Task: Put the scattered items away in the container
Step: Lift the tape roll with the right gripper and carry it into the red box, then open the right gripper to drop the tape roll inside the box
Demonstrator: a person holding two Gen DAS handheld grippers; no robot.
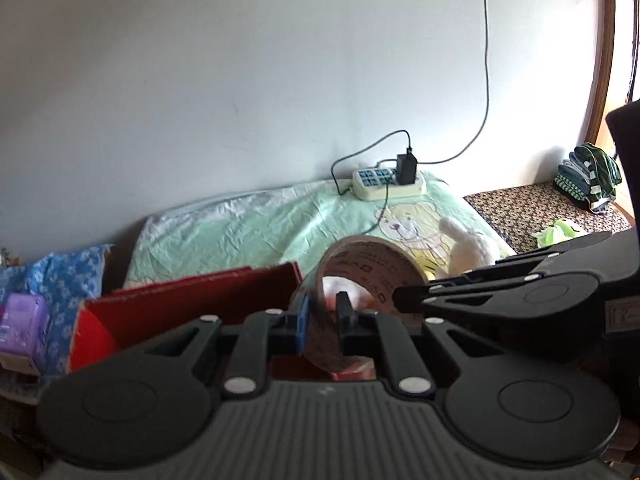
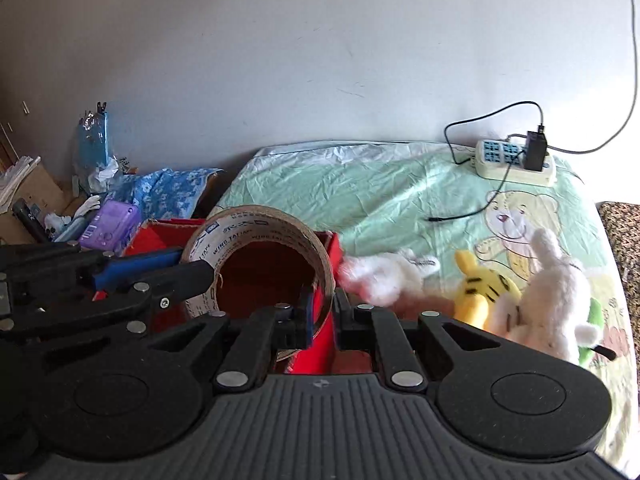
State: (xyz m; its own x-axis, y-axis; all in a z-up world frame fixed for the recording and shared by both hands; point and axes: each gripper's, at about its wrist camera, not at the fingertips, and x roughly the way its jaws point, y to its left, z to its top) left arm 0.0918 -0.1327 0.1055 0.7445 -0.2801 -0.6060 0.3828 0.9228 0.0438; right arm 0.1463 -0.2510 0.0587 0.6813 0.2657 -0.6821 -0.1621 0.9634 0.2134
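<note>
Between both claws' fingers, tape roll (image 2: 256, 248)

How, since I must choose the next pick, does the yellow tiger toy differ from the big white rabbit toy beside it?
The yellow tiger toy is yellow with black stripes; the white rabbit toy is plain white. The tiger looks smaller than the rabbit. Both are plush, touching, on the green sheet, outside the red box.

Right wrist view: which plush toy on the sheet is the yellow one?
The small tiger plush, yellow with black stripes, lying between two white ones: the white plush beside the red box and the larger white rabbit plush nearer the bed's edge.
</note>
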